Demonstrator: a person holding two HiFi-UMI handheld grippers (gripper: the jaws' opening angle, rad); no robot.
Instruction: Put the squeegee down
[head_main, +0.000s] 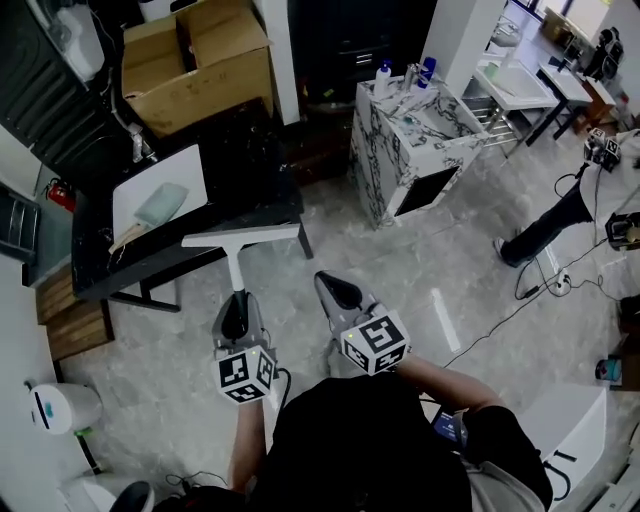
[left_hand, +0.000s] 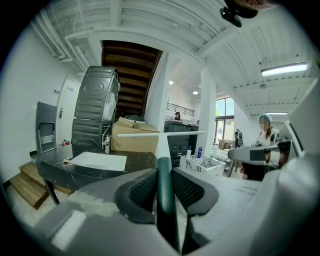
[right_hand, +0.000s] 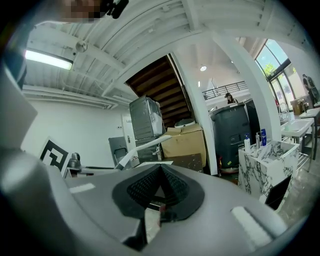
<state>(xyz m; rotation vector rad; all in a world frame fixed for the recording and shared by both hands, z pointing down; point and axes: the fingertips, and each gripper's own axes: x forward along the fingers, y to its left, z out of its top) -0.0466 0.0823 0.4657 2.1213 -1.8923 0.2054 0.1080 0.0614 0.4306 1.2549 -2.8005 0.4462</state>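
Pinching the squeegee (head_main: 240, 238) by its smooth dark-green grip in the left gripper (head_main: 237, 302), with the white shaft running straight ahead out of the jaws to a thin crossbar blade set crosswise at the far end, seemingly just over the near edge of the glossy black table (head_main: 95, 265). Holding the right gripper (head_main: 323, 279) just alongside, ribbed black pads pressed together on nothing. Likely calls for reaching forward and lowering onto that hard top, short of the flat white board (head_main: 185, 170) and pale brush (head_main: 160, 205) beyond the blade
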